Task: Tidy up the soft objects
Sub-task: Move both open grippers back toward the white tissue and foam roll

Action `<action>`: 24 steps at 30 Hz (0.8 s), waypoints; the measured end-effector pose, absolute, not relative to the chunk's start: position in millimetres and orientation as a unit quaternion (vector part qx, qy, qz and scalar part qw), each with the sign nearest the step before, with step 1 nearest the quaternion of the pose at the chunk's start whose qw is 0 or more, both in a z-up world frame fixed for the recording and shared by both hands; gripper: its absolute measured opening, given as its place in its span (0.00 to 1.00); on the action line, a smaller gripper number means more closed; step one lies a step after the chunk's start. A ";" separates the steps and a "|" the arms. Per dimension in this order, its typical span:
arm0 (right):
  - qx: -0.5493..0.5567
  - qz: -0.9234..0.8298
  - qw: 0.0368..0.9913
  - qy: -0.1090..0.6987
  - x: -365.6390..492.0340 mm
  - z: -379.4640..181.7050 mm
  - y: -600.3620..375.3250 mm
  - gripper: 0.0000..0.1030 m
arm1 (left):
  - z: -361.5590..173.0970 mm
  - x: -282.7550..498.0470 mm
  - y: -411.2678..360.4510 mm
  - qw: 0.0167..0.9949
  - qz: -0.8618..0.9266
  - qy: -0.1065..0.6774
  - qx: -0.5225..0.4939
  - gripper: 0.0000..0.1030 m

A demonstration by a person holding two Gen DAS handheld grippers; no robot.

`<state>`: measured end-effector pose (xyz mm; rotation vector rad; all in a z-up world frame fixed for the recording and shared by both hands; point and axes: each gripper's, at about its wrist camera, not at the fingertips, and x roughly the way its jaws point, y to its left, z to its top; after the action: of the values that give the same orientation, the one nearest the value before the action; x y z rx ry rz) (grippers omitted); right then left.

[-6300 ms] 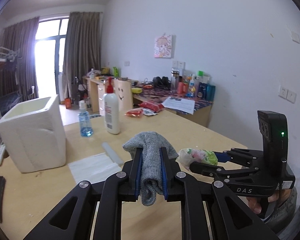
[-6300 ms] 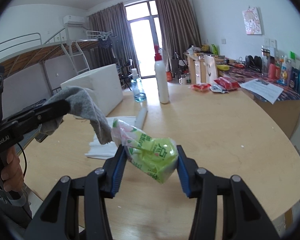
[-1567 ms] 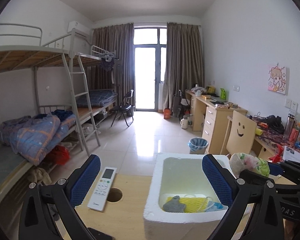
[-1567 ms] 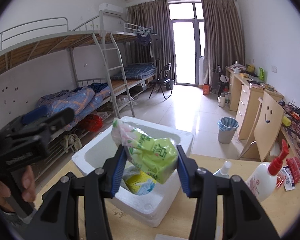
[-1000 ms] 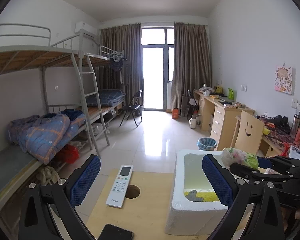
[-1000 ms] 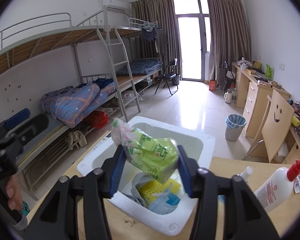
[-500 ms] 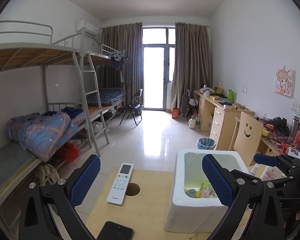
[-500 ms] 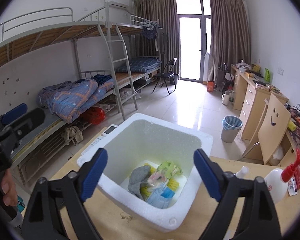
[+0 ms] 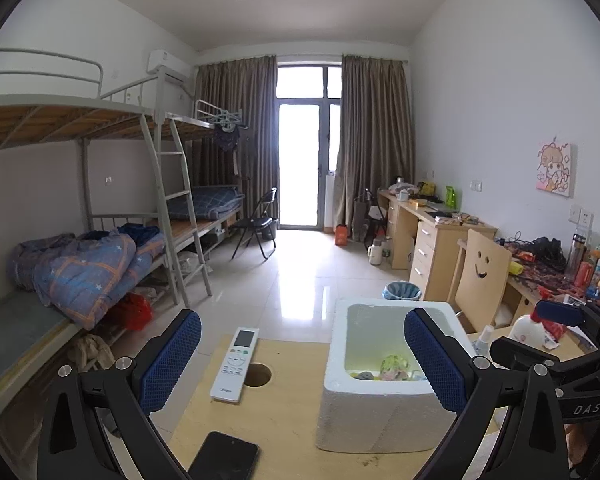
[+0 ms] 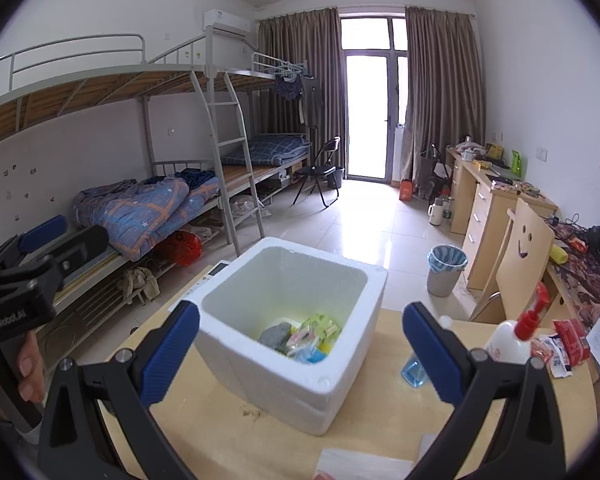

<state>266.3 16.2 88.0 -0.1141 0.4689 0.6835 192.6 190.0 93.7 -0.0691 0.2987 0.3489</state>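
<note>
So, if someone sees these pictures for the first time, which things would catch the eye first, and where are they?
Probably the white foam box, which stands on the wooden table in the middle of the right wrist view, with a grey cloth and a green packet lying at its bottom. The right hand-held gripper frames it, open and empty. Beyond, a metal bunk bed fills the left wall.

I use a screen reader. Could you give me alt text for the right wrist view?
The open, empty right hand-held gripper frames a white foam box on a wooden table; a grey cloth and green packet lie inside.
</note>
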 end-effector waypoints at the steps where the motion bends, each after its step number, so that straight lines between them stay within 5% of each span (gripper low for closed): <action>1: -0.056 0.329 0.915 0.225 262.2 89.1 13.5 1.00 | 94.6 190.1 189.7 0.974 0.171 0.147 -0.033 0.99; 24: -0.018 0.329 0.929 0.167 174.5 66.1 -56.0 1.00 | 85.6 91.5 117.0 0.990 0.100 0.093 -0.020 0.99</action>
<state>174.5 -56.0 66.1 -0.0364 0.3424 0.6730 91.5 117.0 85.6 -0.0410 0.1864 0.2014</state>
